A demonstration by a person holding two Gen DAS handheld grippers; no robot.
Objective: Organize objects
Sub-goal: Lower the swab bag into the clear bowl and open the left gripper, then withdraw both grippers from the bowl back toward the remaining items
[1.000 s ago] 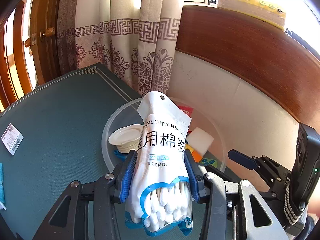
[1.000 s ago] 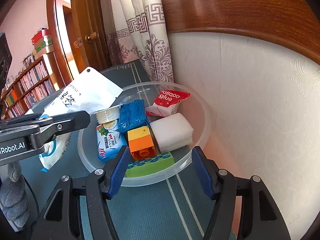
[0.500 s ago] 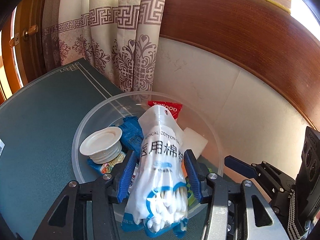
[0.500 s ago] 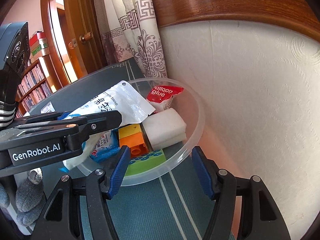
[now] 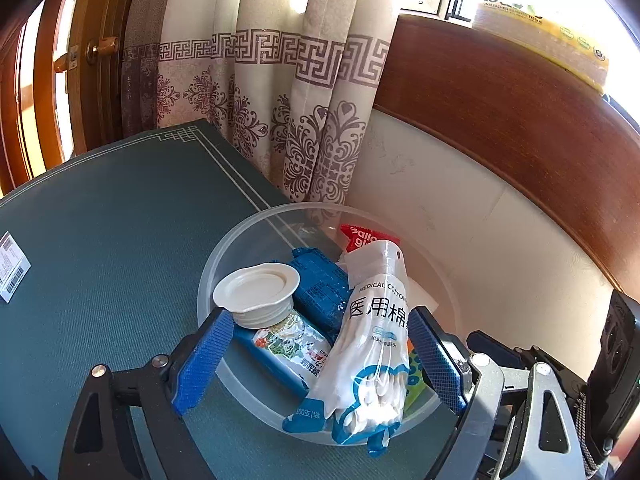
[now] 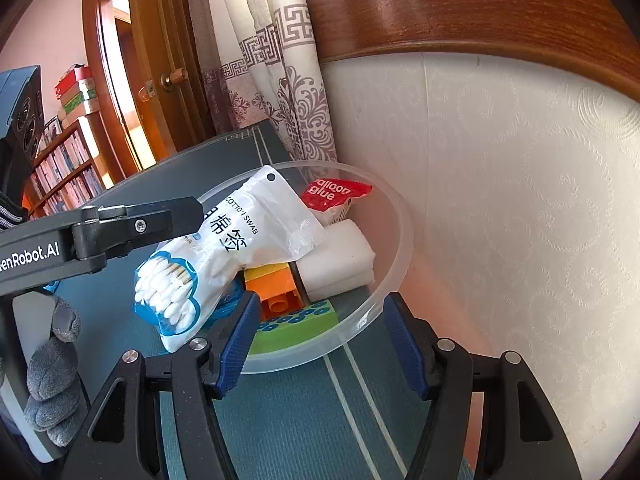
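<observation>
On the green table [image 5: 120, 240], the clear bowl [image 5: 448, 280] caught the swab bag [image 5: 372, 344] — left gripper [image 5: 320, 356] opening, pads clear; right gripper [image 6: 320, 336] spread, empty.

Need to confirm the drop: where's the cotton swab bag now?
In the clear bowl, the cotton swab bag leans over the near rim, between the opening left gripper jaws, beside the white-lidded cup.

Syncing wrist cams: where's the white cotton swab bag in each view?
Left wrist: white plastic bag of cotton swabs lower centre, between the opening left tongs, propped over the near rim of the clear plastic bowl.
Right wrist: the bag left of centre, draped over the bowl's left rim.
Shared landmark: red balloon glue packet at the bowl's far side.
</observation>
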